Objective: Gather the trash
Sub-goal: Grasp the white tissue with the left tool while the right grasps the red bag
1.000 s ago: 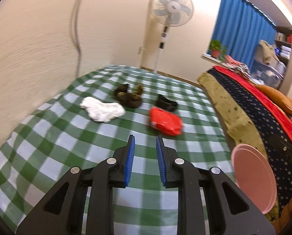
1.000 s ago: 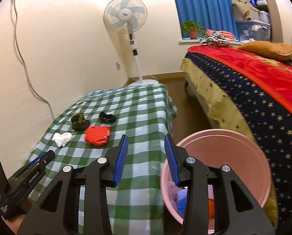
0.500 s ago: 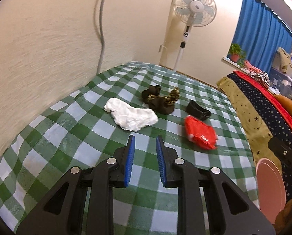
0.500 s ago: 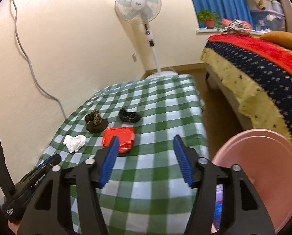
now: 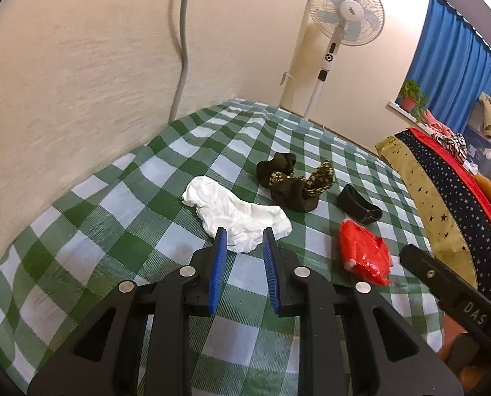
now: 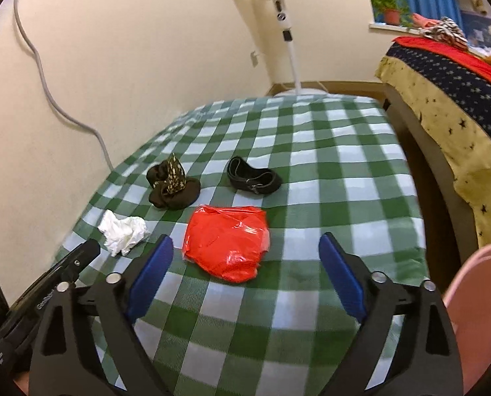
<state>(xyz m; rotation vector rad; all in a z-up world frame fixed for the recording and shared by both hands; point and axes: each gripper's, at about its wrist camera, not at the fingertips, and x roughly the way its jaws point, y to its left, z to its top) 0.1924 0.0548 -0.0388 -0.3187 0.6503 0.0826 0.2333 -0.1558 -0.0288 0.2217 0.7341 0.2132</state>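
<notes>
On the green checked tablecloth point(image 5: 120, 250) lie a crumpled white tissue point(image 5: 235, 213), a red plastic bag point(image 5: 364, 254), a dark brown and gold wrapper wad point(image 5: 294, 181) and a black strap point(image 5: 359, 204). My left gripper point(image 5: 243, 241) is open by a narrow gap, empty, its tips at the tissue's near edge. My right gripper point(image 6: 245, 250) is wide open and empty, its fingers on either side of the red bag point(image 6: 227, 242), just short of it. The tissue point(image 6: 123, 234), wad point(image 6: 172, 184) and strap point(image 6: 253, 178) also show in the right wrist view.
A pink bin point(image 6: 476, 300) stands off the table's right edge. A bed point(image 6: 449, 99) with a starred cover runs along the right. A standing fan point(image 5: 344, 16) is behind the table. A grey cable point(image 5: 182, 43) hangs on the left wall.
My left gripper has moved forward and left up to the white tissue. My right gripper has swung left from the pink bin over the table and opened wide around the red bag.
</notes>
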